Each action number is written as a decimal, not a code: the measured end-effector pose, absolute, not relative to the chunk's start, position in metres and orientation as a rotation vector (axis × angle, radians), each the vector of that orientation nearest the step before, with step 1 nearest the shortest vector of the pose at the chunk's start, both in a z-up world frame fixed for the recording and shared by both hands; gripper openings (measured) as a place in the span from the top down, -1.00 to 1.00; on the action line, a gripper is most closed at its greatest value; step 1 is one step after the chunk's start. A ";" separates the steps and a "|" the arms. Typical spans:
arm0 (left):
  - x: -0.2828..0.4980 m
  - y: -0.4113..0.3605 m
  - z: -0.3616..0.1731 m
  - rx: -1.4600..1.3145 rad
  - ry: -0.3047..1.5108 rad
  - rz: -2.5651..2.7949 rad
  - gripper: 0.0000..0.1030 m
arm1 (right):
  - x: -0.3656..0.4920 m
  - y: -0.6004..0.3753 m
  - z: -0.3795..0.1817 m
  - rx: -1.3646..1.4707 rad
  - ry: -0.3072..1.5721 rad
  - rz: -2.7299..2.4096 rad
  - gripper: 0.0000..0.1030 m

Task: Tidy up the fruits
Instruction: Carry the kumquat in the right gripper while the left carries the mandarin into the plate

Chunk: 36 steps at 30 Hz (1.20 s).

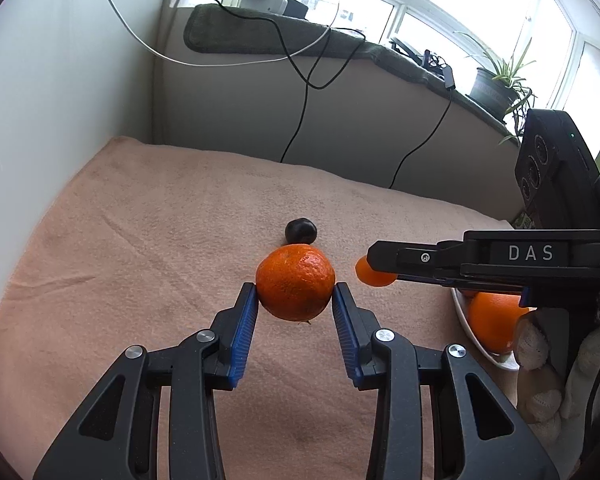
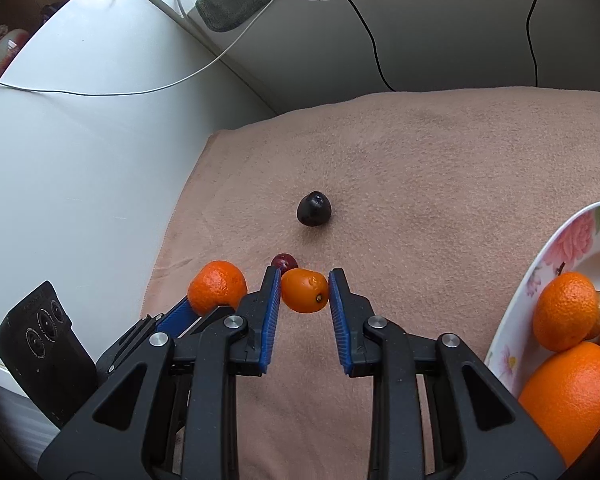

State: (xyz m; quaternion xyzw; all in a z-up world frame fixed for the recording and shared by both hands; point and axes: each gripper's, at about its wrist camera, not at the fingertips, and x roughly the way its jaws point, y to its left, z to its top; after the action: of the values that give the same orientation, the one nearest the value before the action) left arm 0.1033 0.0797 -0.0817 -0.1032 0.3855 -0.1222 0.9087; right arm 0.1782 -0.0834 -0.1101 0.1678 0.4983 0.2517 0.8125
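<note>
My left gripper (image 1: 295, 292) is shut on a mandarin (image 1: 295, 282), held just above the pink towel (image 1: 140, 240). The mandarin also shows in the right wrist view (image 2: 217, 287). My right gripper (image 2: 305, 285) is shut on a small kumquat (image 2: 305, 291); in the left wrist view the kumquat (image 1: 374, 274) sticks out under the right gripper's fingers (image 1: 392, 258). A dark plum (image 2: 314, 209) lies on the towel beyond both grippers. A small red fruit (image 2: 284, 262) lies just behind my right gripper's left finger. A flowered plate (image 2: 556, 248) at right holds oranges (image 2: 568, 394).
A wall (image 2: 80, 160) borders the towel on the left. Black cables (image 1: 300, 120) hang down the panel behind the towel. A windowsill with a potted plant (image 1: 496, 80) is at the back right. A gloved hand (image 1: 536, 344) holds the right gripper.
</note>
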 end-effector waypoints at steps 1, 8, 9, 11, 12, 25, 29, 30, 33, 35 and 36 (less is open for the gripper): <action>0.102 0.078 -0.080 -0.212 0.792 -0.256 0.29 | 0.176 -0.086 -0.107 0.359 1.057 0.539 0.50; 0.097 0.059 -0.065 -0.200 0.764 -0.290 0.29 | 0.157 -0.103 -0.091 0.371 1.010 0.535 0.50; 0.096 0.056 -0.063 -0.197 0.761 -0.295 0.29 | 0.154 -0.106 -0.089 0.371 1.003 0.533 0.50; 0.094 0.050 -0.059 -0.192 0.754 -0.305 0.29 | 0.148 -0.113 -0.085 0.376 0.991 0.529 0.50; 0.092 0.047 -0.057 -0.190 0.751 -0.311 0.29 | 0.146 -0.114 -0.083 0.381 0.985 0.528 0.50; 0.076 0.011 -0.037 -0.151 0.717 -0.390 0.29 | 0.108 -0.170 -0.062 0.406 0.903 0.489 0.50; 0.068 -0.001 -0.034 -0.142 0.713 -0.418 0.29 | 0.098 -0.188 -0.060 0.419 0.886 0.471 0.50; 0.066 -0.005 -0.033 -0.139 0.713 -0.425 0.29 | 0.095 -0.192 -0.059 0.421 0.882 0.465 0.50; 0.063 -0.015 -0.032 -0.131 0.715 -0.447 0.29 | 0.086 -0.206 -0.060 0.424 0.870 0.444 0.50; 0.060 -0.022 -0.032 -0.128 0.717 -0.462 0.29 | 0.081 -0.216 -0.061 0.430 0.866 0.431 0.50; 0.059 -0.025 -0.032 -0.126 0.719 -0.470 0.29 | 0.079 -0.221 -0.061 0.434 0.864 0.423 0.50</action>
State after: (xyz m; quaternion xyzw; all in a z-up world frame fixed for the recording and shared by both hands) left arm 0.0591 -0.0249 -0.0319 -0.0611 0.3481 -0.2277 0.9073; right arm 0.0785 -0.2206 -0.0610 0.2072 0.4124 0.2016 0.8639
